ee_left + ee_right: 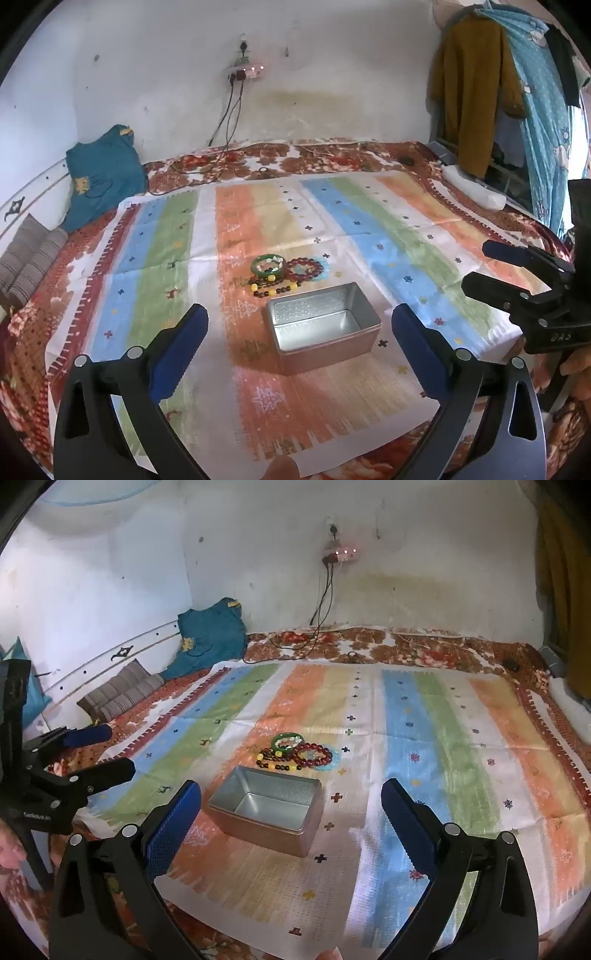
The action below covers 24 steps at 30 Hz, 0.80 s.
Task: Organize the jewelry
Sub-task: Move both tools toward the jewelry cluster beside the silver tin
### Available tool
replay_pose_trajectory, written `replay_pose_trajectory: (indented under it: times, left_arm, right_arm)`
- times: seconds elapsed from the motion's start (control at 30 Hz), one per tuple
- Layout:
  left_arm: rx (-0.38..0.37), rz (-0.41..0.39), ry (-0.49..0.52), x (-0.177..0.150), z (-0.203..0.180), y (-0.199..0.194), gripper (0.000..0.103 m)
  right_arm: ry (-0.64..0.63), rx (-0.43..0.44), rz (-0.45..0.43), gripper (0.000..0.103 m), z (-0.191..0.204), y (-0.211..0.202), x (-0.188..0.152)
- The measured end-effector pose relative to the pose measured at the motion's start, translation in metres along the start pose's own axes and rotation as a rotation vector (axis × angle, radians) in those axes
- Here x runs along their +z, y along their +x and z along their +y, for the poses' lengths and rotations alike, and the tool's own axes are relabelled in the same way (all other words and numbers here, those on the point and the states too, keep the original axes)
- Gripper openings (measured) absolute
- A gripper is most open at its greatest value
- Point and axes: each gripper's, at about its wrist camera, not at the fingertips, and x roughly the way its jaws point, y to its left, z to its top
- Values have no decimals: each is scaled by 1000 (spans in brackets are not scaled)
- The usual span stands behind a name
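Both grippers hung over a bed w/ a striped mat (258, 229) spread on it. The left gripper (300, 325) had its jaws spread as wide as they go, nothing between the pads; the right gripper (291, 799) was the same – fully apart, holding nothing. An open metal tin (322, 325) sat on the mat, empty, between the left jaws in the left wrist view and toward 9 o'clock of centre in the right wrist view. Just past it, at 12 o'clock from the tin, lay the jewelry in a small heap touching each other: a green bangle (268, 265), a red bead bracelet (306, 269), a light blue bracelet (330, 757) under the red one, and a dark-and-yellow bead strand (271, 288) nearest the tin – close beside its far rim.
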Motion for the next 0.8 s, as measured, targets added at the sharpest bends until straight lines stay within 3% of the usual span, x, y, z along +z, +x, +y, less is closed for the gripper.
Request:
replay_pose_trajectory:
  times: [0.03,0.13,0.23,0.8]
  left_arm:
    - [-24,6,-44,0,3,0,98]
    - [-33,8,-37,1,2,-2,98]
    - [-29,6,-37,3,5,-7,98]
    - [-23,2,-26,0,-2,-7,98]
  right_arm:
    - [7,3,1,99,-1,1,0]
    - [28,16,5,99,-3,5,4]
    - [30,20,-53,99,-5,-7,3]
    - [-2,10,-15,99,4,-4,-2]
